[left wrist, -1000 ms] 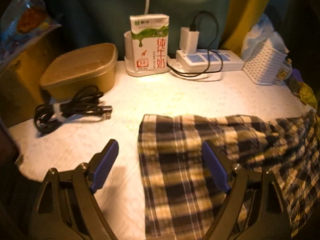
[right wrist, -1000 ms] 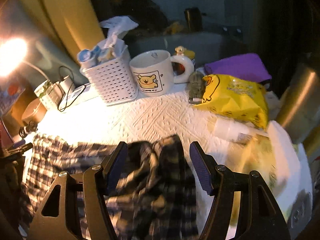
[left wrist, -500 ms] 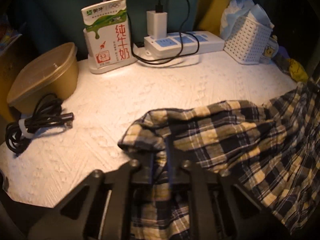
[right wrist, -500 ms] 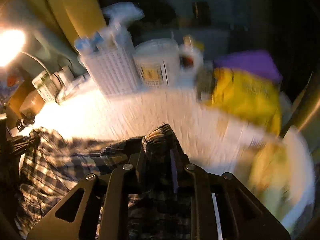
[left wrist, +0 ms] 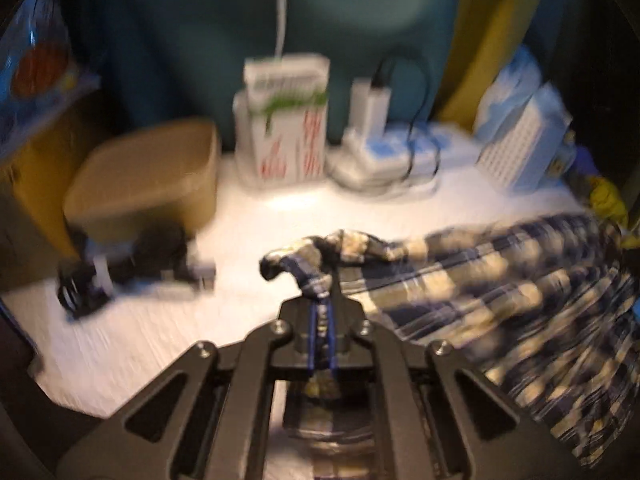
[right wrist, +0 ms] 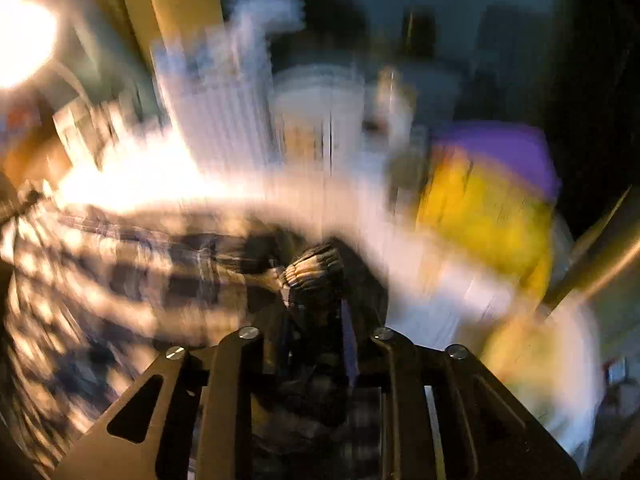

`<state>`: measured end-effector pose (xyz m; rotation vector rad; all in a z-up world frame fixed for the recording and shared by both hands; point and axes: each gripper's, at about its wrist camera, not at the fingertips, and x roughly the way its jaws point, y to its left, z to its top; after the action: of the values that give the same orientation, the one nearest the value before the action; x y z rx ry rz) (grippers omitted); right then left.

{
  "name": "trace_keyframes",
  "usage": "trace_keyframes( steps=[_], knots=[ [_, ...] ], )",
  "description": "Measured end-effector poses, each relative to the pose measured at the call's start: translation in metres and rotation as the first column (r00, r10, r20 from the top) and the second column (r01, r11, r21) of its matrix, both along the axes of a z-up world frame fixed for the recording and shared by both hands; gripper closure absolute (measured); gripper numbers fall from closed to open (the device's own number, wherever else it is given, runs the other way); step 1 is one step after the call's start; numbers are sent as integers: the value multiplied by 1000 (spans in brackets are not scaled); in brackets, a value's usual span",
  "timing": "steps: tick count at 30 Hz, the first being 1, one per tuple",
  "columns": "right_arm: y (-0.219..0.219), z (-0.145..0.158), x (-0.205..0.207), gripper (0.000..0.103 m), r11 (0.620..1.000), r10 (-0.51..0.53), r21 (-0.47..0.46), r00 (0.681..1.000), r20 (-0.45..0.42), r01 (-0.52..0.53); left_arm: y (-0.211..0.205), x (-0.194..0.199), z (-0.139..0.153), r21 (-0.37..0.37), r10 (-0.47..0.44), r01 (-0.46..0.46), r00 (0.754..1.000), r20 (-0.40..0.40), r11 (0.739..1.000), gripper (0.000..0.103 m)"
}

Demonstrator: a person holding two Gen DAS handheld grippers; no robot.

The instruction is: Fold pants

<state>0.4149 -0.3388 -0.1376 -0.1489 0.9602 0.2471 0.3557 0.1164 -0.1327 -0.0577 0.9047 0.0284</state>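
The plaid pants [left wrist: 500, 292] are blue and cream checked cloth, stretched across the white table [left wrist: 160, 344]. My left gripper [left wrist: 320, 304] is shut on a bunched corner of the pants at their left end and holds it raised. My right gripper [right wrist: 316, 304] is shut on a bunched fold of the pants [right wrist: 120, 280] at their right end. Both views are blurred by motion.
At the back stand a tan lidded box [left wrist: 148, 176], a milk carton [left wrist: 286, 120], a power strip with charger [left wrist: 392, 152] and a white basket [left wrist: 520, 140]. A black cable bundle [left wrist: 132, 272] lies left. A mug [right wrist: 320, 128] and yellow packet [right wrist: 488, 216] sit right.
Both grippers went from open over the pants to shut on bunched cloth. Both views are now blurred and the gripped ends are lifting off the table.
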Motion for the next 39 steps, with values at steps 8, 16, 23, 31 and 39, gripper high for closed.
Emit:
trace_keyframes(
  steps=[8,16,23,31,39],
  knots=[
    [-10,63,1,35,997,23,64,992,122,-31,4,1,-2,-9,-5,5,999,-54,1000,84],
    [-19,80,72,35,981,-41,191,994,97,22,23,14,16,-87,17,-18,1000,-18,996,51],
    [-3,16,89,38,969,2,244,987,-162,38,14,34,-21,-73,-1,-6,994,-105,997,47],
    [34,13,32,96,989,131,73,991,-31,-129,-1,24,-28,-1,-44,44,997,-55,999,64],
    [57,74,28,98,993,111,-74,949,296,-93,6,31,3,-4,-36,36,999,33,999,103]
  ],
)
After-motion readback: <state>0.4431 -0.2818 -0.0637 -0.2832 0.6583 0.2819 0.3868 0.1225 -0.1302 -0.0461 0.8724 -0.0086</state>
